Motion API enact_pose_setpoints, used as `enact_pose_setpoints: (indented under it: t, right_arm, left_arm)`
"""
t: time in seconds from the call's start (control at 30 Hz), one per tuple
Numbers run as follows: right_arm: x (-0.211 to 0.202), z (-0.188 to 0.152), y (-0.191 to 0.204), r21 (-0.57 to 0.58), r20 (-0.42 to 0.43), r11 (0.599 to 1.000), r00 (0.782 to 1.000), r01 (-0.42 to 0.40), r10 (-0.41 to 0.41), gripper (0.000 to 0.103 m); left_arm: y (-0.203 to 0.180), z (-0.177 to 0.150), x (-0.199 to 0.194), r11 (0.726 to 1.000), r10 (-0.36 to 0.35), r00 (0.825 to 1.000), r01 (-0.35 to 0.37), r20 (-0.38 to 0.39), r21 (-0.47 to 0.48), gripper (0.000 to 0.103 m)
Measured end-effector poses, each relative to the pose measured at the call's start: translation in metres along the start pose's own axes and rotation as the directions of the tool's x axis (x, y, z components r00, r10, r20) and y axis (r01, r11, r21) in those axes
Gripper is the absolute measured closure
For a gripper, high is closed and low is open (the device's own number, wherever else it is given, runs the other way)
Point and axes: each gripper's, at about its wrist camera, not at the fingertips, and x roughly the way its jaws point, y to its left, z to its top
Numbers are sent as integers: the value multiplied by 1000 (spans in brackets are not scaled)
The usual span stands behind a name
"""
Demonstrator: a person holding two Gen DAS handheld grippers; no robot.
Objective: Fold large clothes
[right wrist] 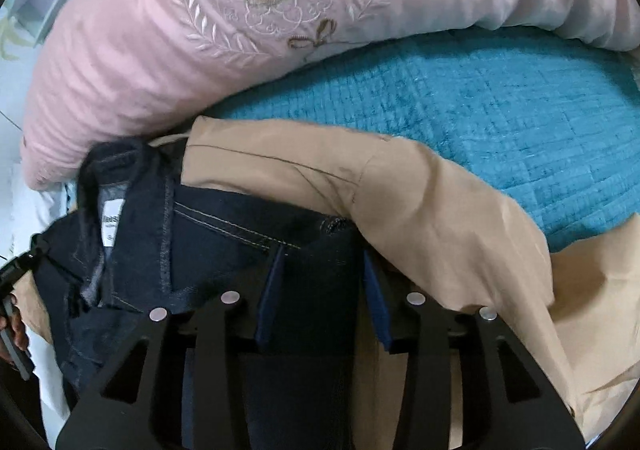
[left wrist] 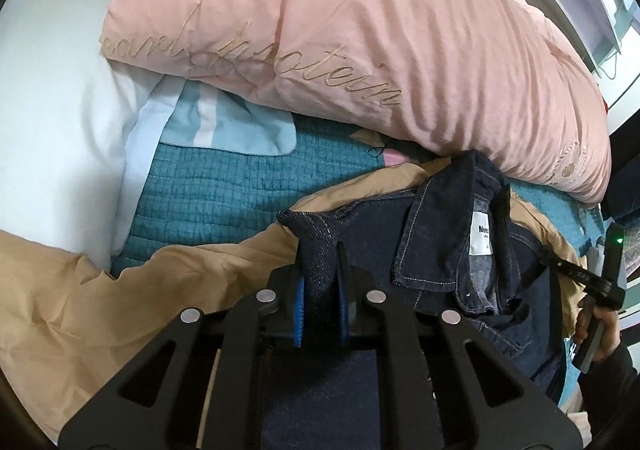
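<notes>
You have one white neck label (left wrist: 483,232) inside the denim jacket (left wrist: 436,250) collar, printed "Nee…", the rest unreadable. The pink duvet (left wrist: 360,49) carries gold embroidered script; only fragments like "eam" can be made out, no whole word.

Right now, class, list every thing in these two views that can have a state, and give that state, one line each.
Left gripper: shut on a fold of the denim jacket.
Right gripper: open, denim between its fingers.
Denim jacket: crumpled, collar open, label showing.
Tan garment: spread loosely beneath the jacket.
Pink duvet: bunched up behind the clothes.
Teal quilt: lying flat.
</notes>
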Motion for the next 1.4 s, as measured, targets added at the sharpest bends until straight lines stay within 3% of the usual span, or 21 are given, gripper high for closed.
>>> enact_pose_setpoints:
  t: [0.07, 0.13, 0.23, 0.4, 0.67, 1.13, 1.4]
  right_arm:
    - [2, 2, 2, -7, 12, 1000, 1000, 4, -4, 66]
    - [-3, 2, 6, -30, 41, 999, 999, 19, -18, 84]
    - [-16, -1, 16, -87, 94, 995, 995, 52, -43, 91]
    - [-43, -9, 27, -142, 176, 987, 983, 80, -54, 93]
    - [-95, -28, 38, -163, 252, 987, 967, 11, 31, 95]
    - [-146, -64, 51, -165, 301, 985, 949, -45, 93, 95]
    - [-198, -116, 46, -216, 318, 975, 941, -47, 116, 96]
  left_arm:
    - [0, -1, 0, 1000, 1, 1000, -1, 0, 4, 91]
    - [-1, -1, 0, 1000, 1, 1000, -1, 1, 6, 92]
    - [0, -1, -1, 1000, -8, 1000, 8, 4, 7, 91]
    - [0, -2, -8, 1000, -19, 1000, 19, 16, 3, 91]
    - [-9, -19, -48, 998, -61, 996, 60, 63, 18, 92]
    - [-12, -65, -103, 994, -87, 991, 92, 102, -50, 92]
    - [1, -118, -148, 981, -119, 982, 139, 146, -133, 92]
